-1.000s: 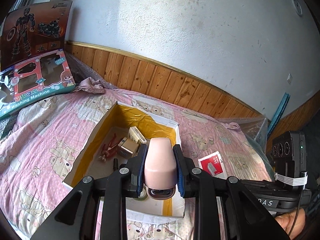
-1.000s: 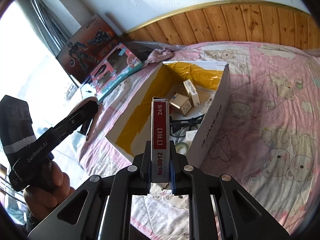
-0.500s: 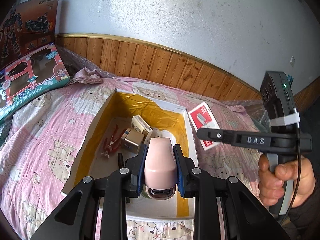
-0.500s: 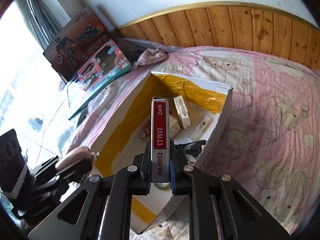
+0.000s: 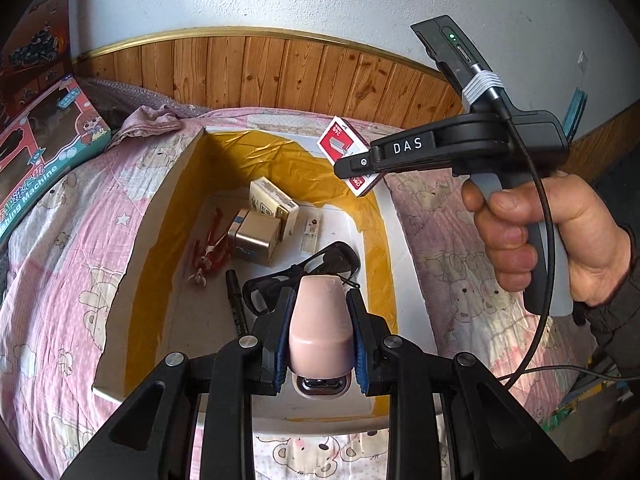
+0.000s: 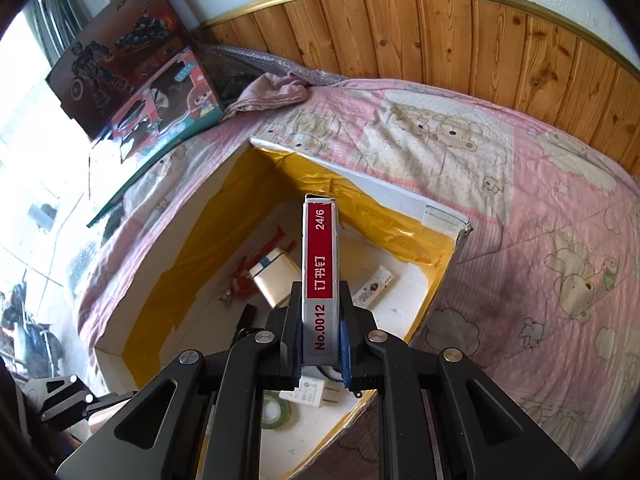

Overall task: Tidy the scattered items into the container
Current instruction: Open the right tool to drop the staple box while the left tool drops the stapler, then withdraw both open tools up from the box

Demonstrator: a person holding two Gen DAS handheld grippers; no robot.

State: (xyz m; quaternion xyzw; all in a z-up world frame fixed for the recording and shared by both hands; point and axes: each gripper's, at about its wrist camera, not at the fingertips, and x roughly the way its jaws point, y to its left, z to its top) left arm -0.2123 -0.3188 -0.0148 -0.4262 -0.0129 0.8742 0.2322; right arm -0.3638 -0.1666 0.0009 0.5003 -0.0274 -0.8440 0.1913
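Note:
An open white box (image 5: 160,216) lined with yellow tape lies on a pink bear quilt. In it are small cartons (image 5: 256,240), a red toy figure (image 5: 208,248), black sunglasses (image 5: 320,264) and a pen (image 5: 236,300). My left gripper (image 5: 319,294) is shut on a pink rounded device (image 5: 320,328), above the box's near end. My right gripper (image 6: 320,292) is shut on a red-and-white staple box (image 6: 319,240), over the inside of the box (image 6: 360,178). In the left wrist view a hand (image 5: 540,232) holds that gripper, with the staple box (image 5: 340,140) over the far right corner.
A green tape roll (image 6: 276,410) and a white plug (image 6: 312,394) lie at the box's near end. Two toy cartons (image 6: 160,108) lean at the left by the window, beside a crumpled cloth (image 6: 272,96). A wood-panelled wall (image 5: 280,72) backs the bed.
Both grippers have come in over the box, each holding its item. The right gripper rose from the quilt at the right to the box's far right corner.

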